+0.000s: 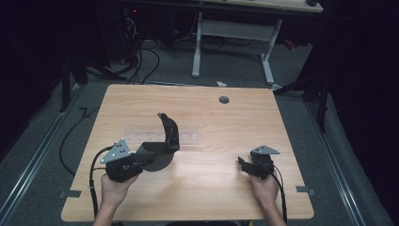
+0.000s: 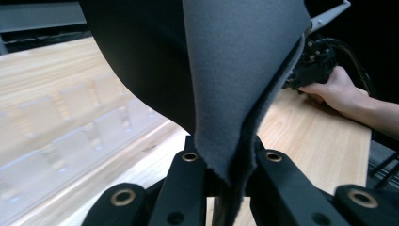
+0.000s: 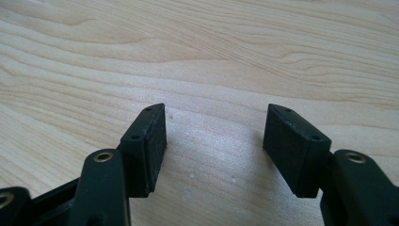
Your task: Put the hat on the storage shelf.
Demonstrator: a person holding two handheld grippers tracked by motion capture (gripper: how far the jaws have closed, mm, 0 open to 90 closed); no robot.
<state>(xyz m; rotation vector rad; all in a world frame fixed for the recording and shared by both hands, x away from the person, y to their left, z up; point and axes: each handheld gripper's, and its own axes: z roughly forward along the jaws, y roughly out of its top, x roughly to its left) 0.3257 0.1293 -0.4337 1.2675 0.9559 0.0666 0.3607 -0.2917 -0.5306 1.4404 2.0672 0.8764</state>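
Note:
A dark, flexible pad (image 1: 162,143), black on one face and grey on the other (image 2: 235,70), curls up off the wooden table (image 1: 202,183). My left gripper (image 1: 137,162) is shut on its lower edge, and the pinched edge sits between the jaws (image 2: 225,162). A clear plastic rack (image 1: 188,137) lies flat on the table behind the pad, blurred in the left gripper view (image 2: 70,132). My right gripper (image 1: 242,164) rests low at the table's right front, open, with bare wood between its pads (image 3: 214,127). It also appears far off in a hand (image 2: 313,59).
A round grey grommet (image 1: 224,100) sits near the table's far edge. Beyond the table stand a white desk frame (image 1: 233,30) and floor cables (image 1: 141,61). Grey tape marks (image 1: 306,189) lie near the front corners.

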